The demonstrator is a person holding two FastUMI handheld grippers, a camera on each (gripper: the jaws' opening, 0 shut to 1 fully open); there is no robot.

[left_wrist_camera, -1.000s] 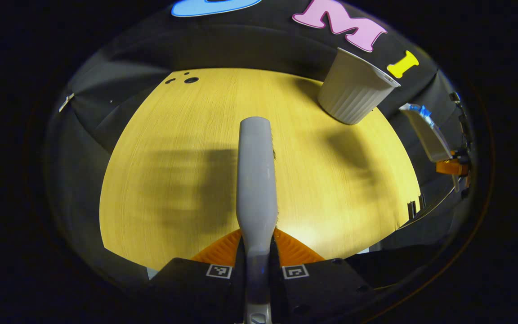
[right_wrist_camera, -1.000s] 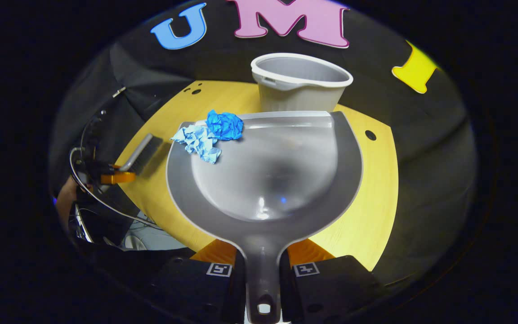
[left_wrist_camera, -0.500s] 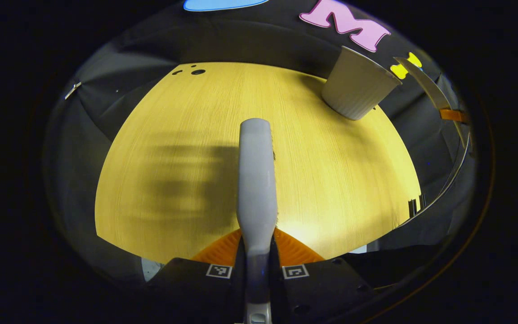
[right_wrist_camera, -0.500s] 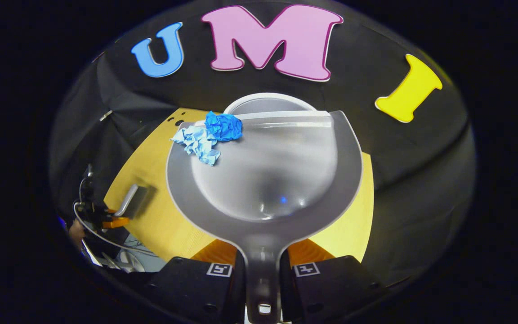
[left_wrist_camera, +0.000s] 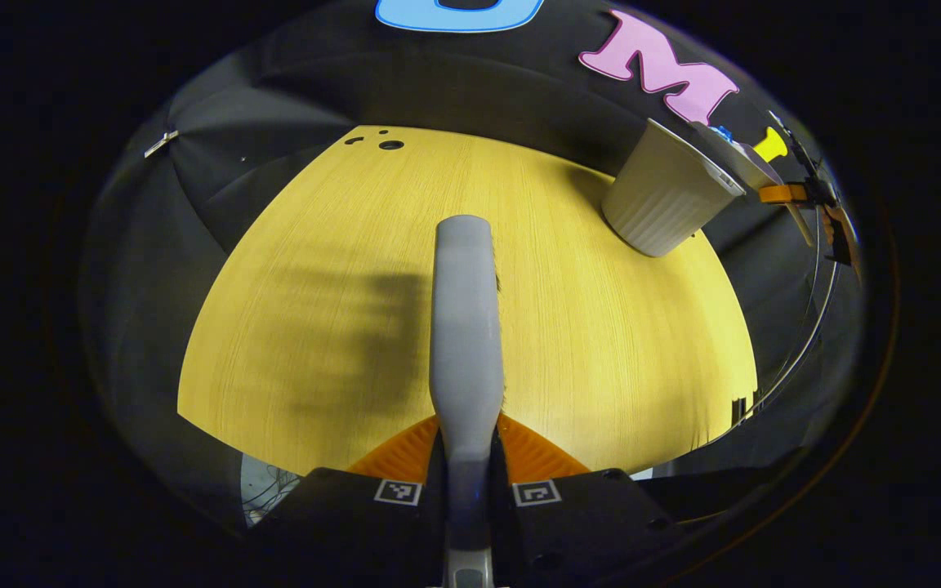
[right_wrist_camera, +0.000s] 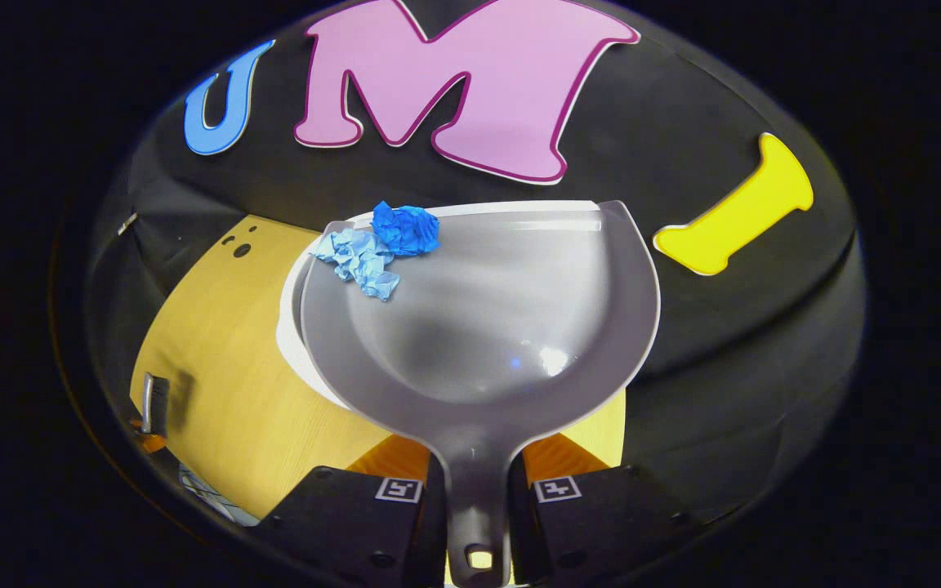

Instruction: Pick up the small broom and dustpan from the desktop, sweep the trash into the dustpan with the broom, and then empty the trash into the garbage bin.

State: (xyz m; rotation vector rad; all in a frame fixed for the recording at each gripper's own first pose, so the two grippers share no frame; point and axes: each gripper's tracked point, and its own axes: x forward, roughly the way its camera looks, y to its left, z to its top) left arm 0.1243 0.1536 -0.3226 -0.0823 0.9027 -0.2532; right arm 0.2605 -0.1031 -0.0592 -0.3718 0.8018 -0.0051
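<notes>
The dustpan (right_wrist_camera: 487, 327) covers most of the bin (right_wrist_camera: 289, 327); two blue paper wads (right_wrist_camera: 381, 245) sit at its 11 o'clock lip. The right gripper (right_wrist_camera: 477, 498) pinches its handle. The left gripper (left_wrist_camera: 466, 490) pinches the broom (left_wrist_camera: 464, 327) over the table (left_wrist_camera: 601, 327).

Your right tongs (right_wrist_camera: 477, 490) clamp grey dustpan (right_wrist_camera: 487, 327) handle; blue paper wads (right_wrist_camera: 381, 245) at far-left lip, above white bin (left_wrist_camera: 666, 196). Your left tongs (left_wrist_camera: 466, 490) clamp grey broom (left_wrist_camera: 464, 327), pointing ahead.

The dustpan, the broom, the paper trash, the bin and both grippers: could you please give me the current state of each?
dustpan: held by its handle, over the bin.
dark blue paper ball: at the dustpan's front edge.
light blue paper ball: in the dustpan, beside the dark one.
garbage bin: upright on the table.
broom: held above the table.
right gripper: shut on the dustpan handle.
left gripper: shut on the broom handle.
</notes>
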